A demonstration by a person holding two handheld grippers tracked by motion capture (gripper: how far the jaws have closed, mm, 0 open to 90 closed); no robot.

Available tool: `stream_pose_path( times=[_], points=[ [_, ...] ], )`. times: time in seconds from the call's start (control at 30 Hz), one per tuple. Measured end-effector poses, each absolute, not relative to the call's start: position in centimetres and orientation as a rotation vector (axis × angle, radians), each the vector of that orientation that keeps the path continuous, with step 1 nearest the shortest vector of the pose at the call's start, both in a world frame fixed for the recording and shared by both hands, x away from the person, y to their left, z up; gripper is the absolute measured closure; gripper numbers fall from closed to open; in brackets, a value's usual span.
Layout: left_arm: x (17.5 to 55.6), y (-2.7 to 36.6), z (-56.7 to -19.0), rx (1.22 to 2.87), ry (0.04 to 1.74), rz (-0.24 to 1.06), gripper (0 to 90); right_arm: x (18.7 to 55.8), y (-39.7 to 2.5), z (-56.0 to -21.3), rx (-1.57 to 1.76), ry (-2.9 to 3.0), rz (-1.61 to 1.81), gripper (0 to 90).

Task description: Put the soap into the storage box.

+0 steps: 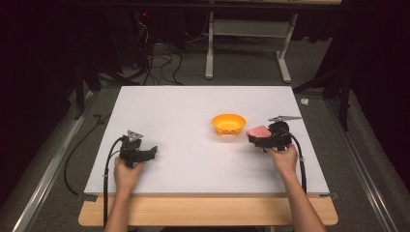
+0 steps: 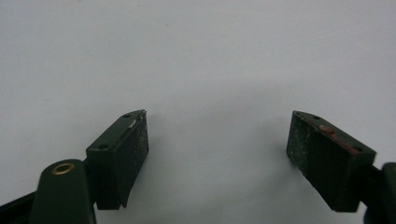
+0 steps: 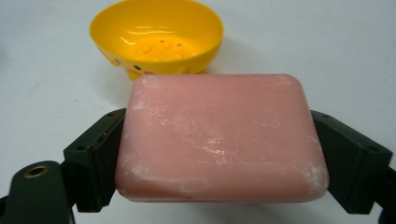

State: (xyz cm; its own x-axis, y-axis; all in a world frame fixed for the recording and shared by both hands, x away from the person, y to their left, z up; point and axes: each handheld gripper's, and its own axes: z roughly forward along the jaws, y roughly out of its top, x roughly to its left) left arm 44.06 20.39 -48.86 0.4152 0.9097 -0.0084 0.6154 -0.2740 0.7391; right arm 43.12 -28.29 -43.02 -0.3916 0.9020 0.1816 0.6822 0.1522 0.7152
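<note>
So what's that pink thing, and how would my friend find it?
Start at the white table and find the yellow bowl near its middle. Just right of it, the right tool grips a soap bar, the one pink, flat, rounded block here.

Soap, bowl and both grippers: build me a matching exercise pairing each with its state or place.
Things:
1. pink soap bar
2. yellow bowl
3. left gripper
4. right gripper

States:
A. open, nothing between its fingers
B. empty, standing on the white table
C. clamped from both sides, just short of the bowl
D. shut on the soap

Pairs: 1-C, 2-B, 3-A, 4-D
</note>
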Motion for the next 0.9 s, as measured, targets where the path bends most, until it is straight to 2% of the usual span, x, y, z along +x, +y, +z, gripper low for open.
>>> stream_pose_path(
  times=[0.9],
  points=[
    [44.1,20.4,-48.9,1.998,1.29,0.559,21.3,43.3,-25.3,-40.8,1.463,2.207,1.118,13.7]
  ],
)
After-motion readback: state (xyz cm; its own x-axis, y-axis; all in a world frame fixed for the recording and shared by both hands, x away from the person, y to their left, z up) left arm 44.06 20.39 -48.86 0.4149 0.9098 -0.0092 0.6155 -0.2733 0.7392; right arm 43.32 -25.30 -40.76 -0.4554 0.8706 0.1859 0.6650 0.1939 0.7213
